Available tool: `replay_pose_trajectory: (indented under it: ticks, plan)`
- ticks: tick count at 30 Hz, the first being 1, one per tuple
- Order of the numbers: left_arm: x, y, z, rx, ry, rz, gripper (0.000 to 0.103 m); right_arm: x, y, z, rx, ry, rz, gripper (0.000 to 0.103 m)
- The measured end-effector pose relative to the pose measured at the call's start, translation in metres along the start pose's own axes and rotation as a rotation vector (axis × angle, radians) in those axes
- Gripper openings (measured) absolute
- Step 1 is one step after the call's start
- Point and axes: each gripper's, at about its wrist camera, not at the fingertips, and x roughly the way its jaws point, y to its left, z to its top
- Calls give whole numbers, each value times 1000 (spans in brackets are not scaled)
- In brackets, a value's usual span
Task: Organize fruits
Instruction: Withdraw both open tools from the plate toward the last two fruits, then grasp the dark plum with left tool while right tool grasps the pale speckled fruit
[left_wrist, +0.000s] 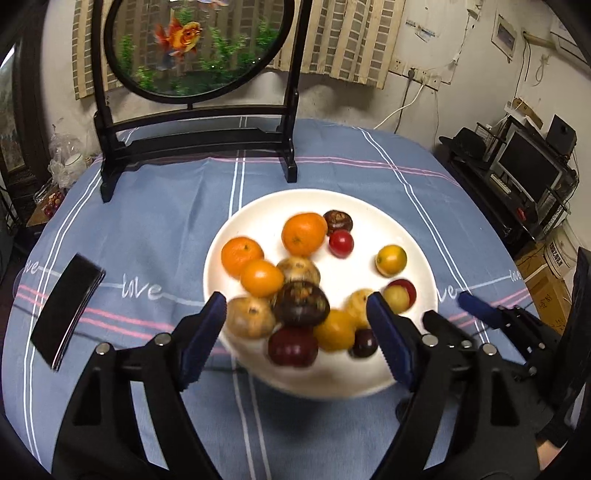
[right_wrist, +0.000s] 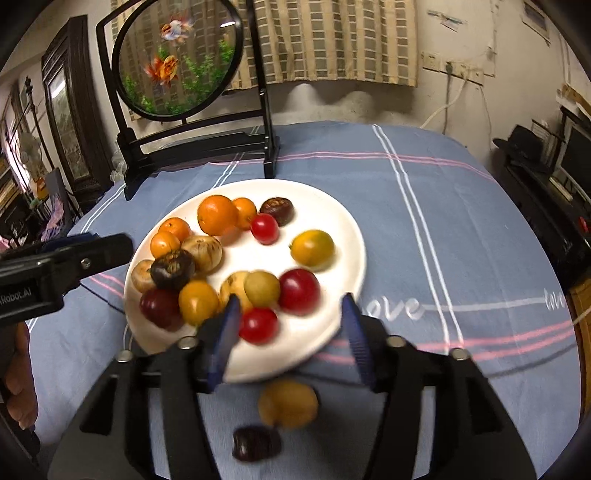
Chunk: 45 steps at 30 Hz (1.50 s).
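A white plate (left_wrist: 266, 206) (right_wrist: 343, 221) on the blue striped tablecloth holds several fruits: oranges (left_wrist: 303, 233) (right_wrist: 217, 215), red tomatoes (left_wrist: 341, 243) (right_wrist: 299, 291), yellow fruits (left_wrist: 391, 260) (right_wrist: 312, 247), brown and dark purple ones (left_wrist: 301, 303) (right_wrist: 172, 268). My left gripper (left_wrist: 295, 332) is open and empty over the plate's near side. My right gripper (right_wrist: 290, 332) is open and empty over the plate's near rim; it also shows in the left wrist view (left_wrist: 476, 306). A yellow fruit (right_wrist: 287, 403) and a dark fruit (right_wrist: 256, 443) lie on the cloth below the right gripper.
A black-framed round goldfish screen (left_wrist: 195, 48) (right_wrist: 177, 59) stands at the table's back. A black flat object (left_wrist: 66, 306) lies on the cloth at left. A TV stand with a monitor (left_wrist: 528, 170) is off the table's right edge.
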Motion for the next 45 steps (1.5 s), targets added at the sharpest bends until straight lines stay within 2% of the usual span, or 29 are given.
replay_pose_trajectory:
  ticks: [7, 9, 17, 25, 31, 34, 37, 39, 43, 44, 45]
  plan:
    - [-18, -6, -40, 31, 19, -5, 80, -33, -13, -30, 40, -20, -22, 59]
    - [-20, -11, -52, 49, 26, -5, 83, -38, -19, -42, 67, -19, -14, 59]
    - [-13, -42, -97, 120, 106, -28, 83, -52, -36, -79, 107, 0, -48, 58]
    - [4, -77, -112, 195, 135, -35, 84, -62, -55, -96, 150, -8, -65, 59]
    - [18, -89, -112, 190, 152, -46, 84, -66, -59, -98, 162, -24, -58, 59]
    - [26, -97, -112, 194, 161, -48, 83, -69, -60, -99, 164, -47, -82, 58]
    - [36, -103, -112, 192, 178, -46, 71, -72, -64, -98, 177, -61, -87, 58]
    - [47, -107, -114, 189, 210, -61, 51, -72, -65, -99, 180, -61, -89, 58]
    - [50, -110, -114, 218, 180, -58, 42, -69, -63, -98, 172, -47, -93, 58]
    - [49, -109, -114, 222, 178, -84, 32, -68, -62, -98, 170, -41, -92, 58]
    - [48, -109, -114, 225, 181, -97, 32, -68, -61, -98, 168, -38, -92, 58]
